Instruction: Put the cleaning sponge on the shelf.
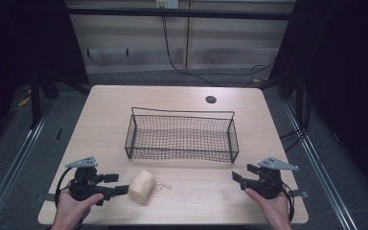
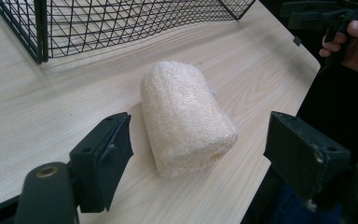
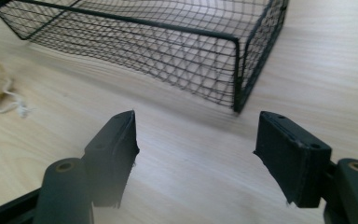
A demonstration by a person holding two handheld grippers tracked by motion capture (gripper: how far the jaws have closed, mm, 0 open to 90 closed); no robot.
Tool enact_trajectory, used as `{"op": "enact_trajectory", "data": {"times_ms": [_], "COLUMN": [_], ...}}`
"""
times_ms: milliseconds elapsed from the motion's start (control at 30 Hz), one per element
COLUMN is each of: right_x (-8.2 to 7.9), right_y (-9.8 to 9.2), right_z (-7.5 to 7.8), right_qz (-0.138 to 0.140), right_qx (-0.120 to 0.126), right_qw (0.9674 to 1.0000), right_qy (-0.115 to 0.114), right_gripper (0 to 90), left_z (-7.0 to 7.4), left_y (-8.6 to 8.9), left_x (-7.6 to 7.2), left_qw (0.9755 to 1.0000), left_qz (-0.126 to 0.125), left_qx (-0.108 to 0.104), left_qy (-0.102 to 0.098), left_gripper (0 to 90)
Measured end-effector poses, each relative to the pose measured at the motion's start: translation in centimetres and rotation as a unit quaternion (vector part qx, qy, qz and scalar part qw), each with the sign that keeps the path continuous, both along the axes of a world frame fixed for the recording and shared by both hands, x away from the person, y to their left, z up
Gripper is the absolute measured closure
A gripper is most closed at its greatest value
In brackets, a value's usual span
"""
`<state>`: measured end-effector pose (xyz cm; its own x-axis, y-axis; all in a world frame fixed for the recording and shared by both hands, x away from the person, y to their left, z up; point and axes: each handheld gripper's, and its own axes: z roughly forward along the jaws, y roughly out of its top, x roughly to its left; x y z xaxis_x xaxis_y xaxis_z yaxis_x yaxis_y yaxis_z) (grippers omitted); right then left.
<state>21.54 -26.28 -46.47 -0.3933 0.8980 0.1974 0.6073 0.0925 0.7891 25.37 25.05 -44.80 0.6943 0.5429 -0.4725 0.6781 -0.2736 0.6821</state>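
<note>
Pale wooden tabletop point(image 1: 182, 96), high view: black wire basket point(image 1: 182, 136) at centre; beige loofah roll point(image 1: 141, 187) lying in front of it, a string trailing right; left tongs point(image 1: 116, 184) just beside the roll, right tongs point(image 1: 244, 173) well apart, each held by a hand. Left gripper view: left tongs point(image 2: 198, 144) spread wide, gripping nothing; loofah roll point(image 2: 184, 121) lies just beyond and between the jaws. Right gripper view: right tongs point(image 3: 196, 149) equally wide and empty, facing the basket point(image 3: 237, 70) corner.
</note>
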Motion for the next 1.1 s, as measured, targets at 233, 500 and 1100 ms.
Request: {"op": "enact_trajectory", "data": {"times_ms": [233, 500, 1100], "right_x": [-0.4, -0.7, -0.5], "right_y": [0.3, 0.6, 1.4], "right_z": [1.1, 1.4, 1.0], "right_qz": [0.018, 0.027, 0.052], "right_qx": [0.015, 0.024, 0.018], "right_qw": [0.9997, 0.9993, 0.998], "right_qy": [-0.001, 0.006, 0.032], "right_gripper": [27.0, 27.4, 26.6], "left_z": [0.3, 1.1, 2.5], "left_y": [0.0, -0.4, -3.0], "left_x": [-0.1, -0.3, 1.8], "left_qw": [0.9996, 0.9984, 0.9805], "left_qz": [-0.014, -0.021, -0.046], "left_qx": [0.022, 0.052, 0.176], "left_qy": [0.005, -0.001, 0.074], "left_gripper": [31.7, 32.1, 26.7]}}
